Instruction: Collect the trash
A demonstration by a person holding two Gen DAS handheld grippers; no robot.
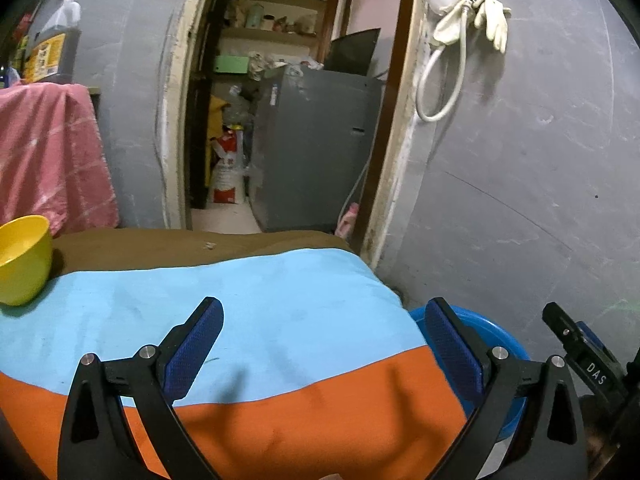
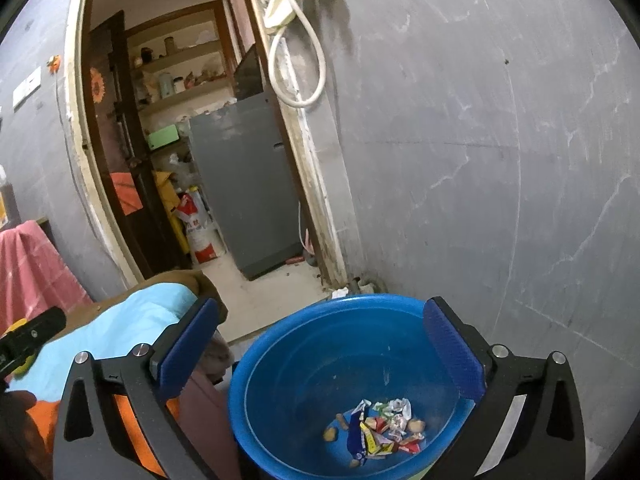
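Trash (image 2: 380,426) lies in a small heap at the bottom of the blue basin (image 2: 280,344), a mix of crumpled wrappers in white, red, yellow and blue with a few brownish lumps beside them. Directly above that basin hangs the right gripper (image 2: 322,330), its jaws spread wide with nothing between the blue pads (image 2: 454,350); one finger sits over the basin's right rim, the other over the gap between basin and bed. Off to the left, the left gripper (image 1: 324,334) is held over the bed cover (image 1: 280,308), a cloth banded in light blue and orange with a brown blanket (image 1: 160,246) at its far end. Its jaws also stand fully apart and hold nothing, and the cloth under them is bare. In the left wrist view the basin shows only as a blue arc behind the right-hand finger, just past the edge of the bed, with part of the right gripper's black body beside it. A yellow bowl (image 1: 22,258) rests on the cover at its far left corner, near a pink towel (image 1: 48,152) draped behind it. Beyond the bed an open doorway shows a grey cabinet (image 1: 316,152) and shelves, and white gloves (image 1: 476,14) with a looped hose hang on the grey wall (image 2: 500,160).
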